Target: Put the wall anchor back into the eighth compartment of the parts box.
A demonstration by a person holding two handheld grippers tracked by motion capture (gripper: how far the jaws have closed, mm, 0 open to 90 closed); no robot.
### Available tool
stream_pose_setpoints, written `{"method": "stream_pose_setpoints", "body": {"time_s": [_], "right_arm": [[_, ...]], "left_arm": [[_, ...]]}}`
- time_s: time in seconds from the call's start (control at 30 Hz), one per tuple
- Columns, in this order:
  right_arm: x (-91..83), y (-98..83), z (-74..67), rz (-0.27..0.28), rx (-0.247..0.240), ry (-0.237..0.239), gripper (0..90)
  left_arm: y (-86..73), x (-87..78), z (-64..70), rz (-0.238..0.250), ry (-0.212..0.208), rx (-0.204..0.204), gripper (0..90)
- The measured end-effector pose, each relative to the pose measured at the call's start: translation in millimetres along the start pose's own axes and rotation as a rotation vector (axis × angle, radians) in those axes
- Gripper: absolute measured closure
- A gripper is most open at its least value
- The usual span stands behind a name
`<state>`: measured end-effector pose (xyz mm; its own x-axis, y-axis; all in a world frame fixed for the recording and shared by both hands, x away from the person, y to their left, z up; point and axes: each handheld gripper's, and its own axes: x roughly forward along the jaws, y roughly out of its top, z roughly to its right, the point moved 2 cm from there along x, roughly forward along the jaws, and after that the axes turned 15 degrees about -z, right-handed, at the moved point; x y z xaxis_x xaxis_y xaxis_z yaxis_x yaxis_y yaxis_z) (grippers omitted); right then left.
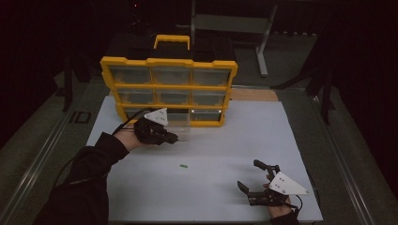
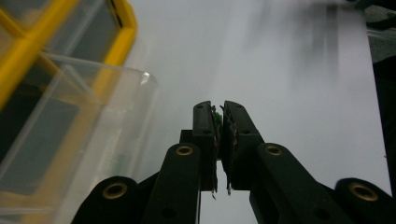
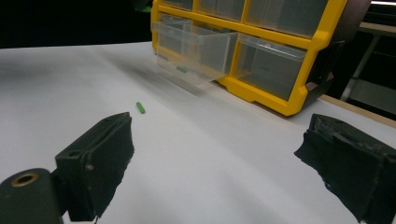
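Note:
A yellow organizer (image 1: 169, 86) with clear drawers stands upright at the back of the white table (image 1: 225, 140). Its bottom middle drawer (image 1: 180, 125) is pulled out, and a small green piece (image 3: 181, 69) lies inside it. My left gripper (image 1: 175, 138) hovers just in front of that drawer (image 2: 70, 140). In the left gripper view it (image 2: 218, 109) is shut on a small green piece (image 2: 217, 116) pinched near the tips. Another green piece (image 1: 183, 165) lies loose on the table (image 3: 140, 108). My right gripper (image 1: 248, 174) rests near the front right with jaws wide open and nothing between them (image 3: 219, 135).
A wooden strip (image 1: 253, 95) runs along the table's back edge right of the organizer. Grey metal frame legs (image 1: 263, 42) stand on the dark floor behind. A metal rail (image 1: 42, 154) runs along the table's left side.

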<state>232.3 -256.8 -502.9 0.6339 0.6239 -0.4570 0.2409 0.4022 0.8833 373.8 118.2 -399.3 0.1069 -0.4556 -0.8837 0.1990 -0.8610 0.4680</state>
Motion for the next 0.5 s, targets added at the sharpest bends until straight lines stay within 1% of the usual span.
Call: {"method": "stream_pose_setpoints", "body": {"time_s": [0.03, 0.13, 0.2, 0.3, 0.33, 0.37, 0.4, 0.43, 0.47, 0.5], "right_arm": [[-0.1, 0.0, 0.0, 0.000, 0.000, -0.001, 8.3], [0.2, 0.2, -0.1, 0.001, -0.001, -0.002, 8.3], [0.5, 0.1, -0.2, -0.001, -0.004, -0.002, 8.3], [0.4, 0.2, -0.2, -0.001, -0.005, -0.002, 8.3], [0.2, 0.2, -0.2, -0.001, -0.004, -0.004, 8.3], [0.2, 0.1, -0.2, 0.001, -0.003, -0.003, 8.3], [0.2, 0.1, -0.2, 0.001, -0.003, -0.003, 8.3], [0.4, 0.0, 0.1, 0.000, -0.004, -0.003, 8.3], [0.6, 0.0, 0.0, -0.001, -0.005, -0.002, 8.3], [0.6, 0.0, 0.0, -0.001, -0.006, -0.001, 8.3]], "left_arm": [[0.8, -3.3, -1.5, 0.003, 0.010, 0.004, 83.8], [2.7, -11.7, -8.3, 0.018, 0.028, -0.007, 83.8], [3.6, -15.5, -13.2, 0.029, 0.033, -0.015, 83.8], [4.8, -19.1, -19.1, 0.039, 0.052, -0.027, 83.8], [5.2, -20.2, -21.2, 0.048, 0.057, -0.038, 83.8], [5.4, -21.4, -23.3, 0.060, 0.053, -0.046, 83.8], [5.4, -21.4, -23.3, 0.060, 0.053, -0.046, 83.8], [6.0, -23.7, -27.7, 0.074, 0.065, -0.058, 83.8], [6.3, -24.5, -29.7, 0.085, 0.065, -0.066, 83.8], [6.7, -25.1, -31.6, 0.097, 0.075, -0.078, 83.7]]}}
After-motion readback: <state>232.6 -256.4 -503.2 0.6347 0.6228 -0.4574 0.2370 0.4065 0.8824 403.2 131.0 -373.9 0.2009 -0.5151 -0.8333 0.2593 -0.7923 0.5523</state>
